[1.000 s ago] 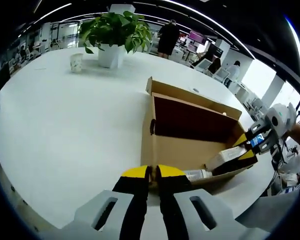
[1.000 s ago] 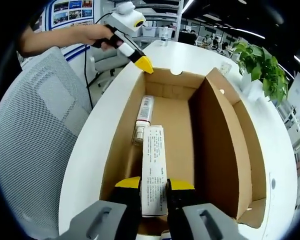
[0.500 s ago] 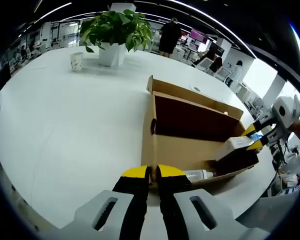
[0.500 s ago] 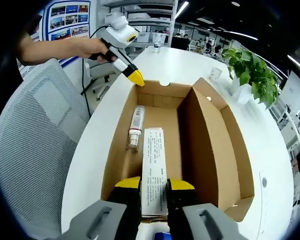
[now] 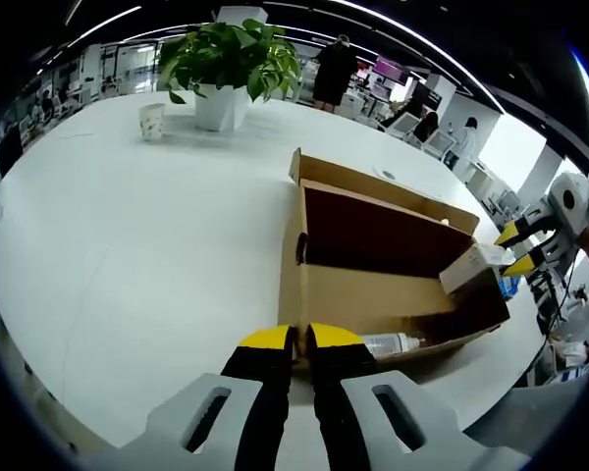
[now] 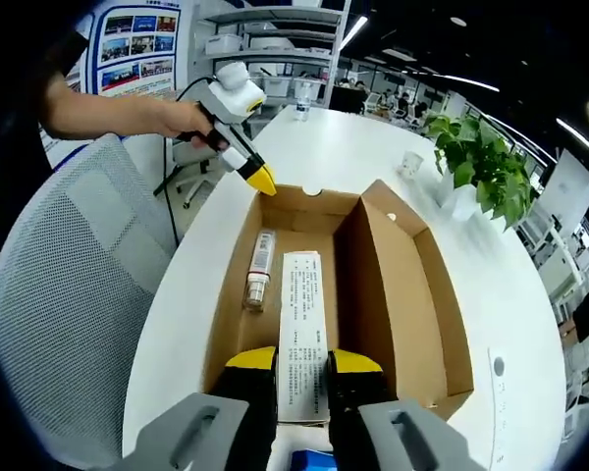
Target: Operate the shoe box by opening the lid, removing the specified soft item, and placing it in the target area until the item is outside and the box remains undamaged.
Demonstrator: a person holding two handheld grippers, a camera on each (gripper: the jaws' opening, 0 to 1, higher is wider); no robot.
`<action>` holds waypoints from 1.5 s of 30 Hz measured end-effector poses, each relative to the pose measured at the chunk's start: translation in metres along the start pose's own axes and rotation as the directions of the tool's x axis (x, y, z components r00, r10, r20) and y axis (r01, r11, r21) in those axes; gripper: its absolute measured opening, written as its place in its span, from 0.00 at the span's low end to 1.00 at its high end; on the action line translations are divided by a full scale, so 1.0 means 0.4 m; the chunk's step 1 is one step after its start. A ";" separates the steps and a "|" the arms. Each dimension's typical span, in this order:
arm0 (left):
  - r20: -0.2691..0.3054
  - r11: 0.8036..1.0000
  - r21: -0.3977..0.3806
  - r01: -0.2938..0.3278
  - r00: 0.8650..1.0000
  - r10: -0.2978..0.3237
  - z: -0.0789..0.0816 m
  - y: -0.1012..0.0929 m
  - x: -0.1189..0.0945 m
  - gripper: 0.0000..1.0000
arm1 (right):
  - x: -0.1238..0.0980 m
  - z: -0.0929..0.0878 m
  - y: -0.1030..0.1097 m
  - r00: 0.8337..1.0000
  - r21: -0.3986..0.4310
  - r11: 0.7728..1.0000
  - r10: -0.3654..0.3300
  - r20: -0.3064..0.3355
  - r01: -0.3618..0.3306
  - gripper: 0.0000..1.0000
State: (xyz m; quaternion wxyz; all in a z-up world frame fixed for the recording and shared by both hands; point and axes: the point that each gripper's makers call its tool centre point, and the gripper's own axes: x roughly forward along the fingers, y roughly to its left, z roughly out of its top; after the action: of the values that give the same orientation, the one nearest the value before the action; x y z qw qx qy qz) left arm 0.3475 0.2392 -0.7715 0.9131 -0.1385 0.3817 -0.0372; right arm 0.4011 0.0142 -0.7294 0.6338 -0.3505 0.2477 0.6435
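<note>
Left gripper view: the left tool (image 5: 301,339) is pressed together on the near end wall of the open box (image 5: 373,294) on the white table (image 5: 128,245); a tube (image 5: 391,343) lies inside. At the right, the right tool (image 5: 517,249) pinches a white carton (image 5: 471,267), held above the box's far end.

Each gripper is built with a pale grey slotted body, from which two black jaws with yellow tips rise. The left gripper (image 6: 262,180) is finished with a white rounded housing, and a dark cable is hung from it. The right gripper (image 5: 523,248) is shaped alike.
</note>
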 end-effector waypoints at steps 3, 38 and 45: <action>0.001 1.000 0.000 -0.001 1.000 0.001 0.000 0.000 0.000 0.04 | -0.017 0.009 -0.001 1.000 -0.013 1.000 -0.011 0.010 0.011 0.15; 0.003 1.000 -0.007 0.005 1.000 -0.005 -0.001 0.003 0.007 0.04 | -0.168 -0.055 -0.038 0.995 -0.011 0.995 -0.095 0.007 0.096 0.15; 0.001 1.000 -0.005 0.007 1.000 -0.007 -0.001 0.002 0.006 0.04 | -0.192 -0.082 -0.051 0.994 0.000 0.994 -0.111 -0.002 0.111 0.15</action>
State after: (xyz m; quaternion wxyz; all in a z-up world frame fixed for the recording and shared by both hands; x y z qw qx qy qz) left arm 0.3490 0.2394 -0.7739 0.9127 -0.1423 0.3810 -0.0392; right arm 0.4220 -0.0588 -0.6889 0.6684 -0.3643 0.2285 0.6069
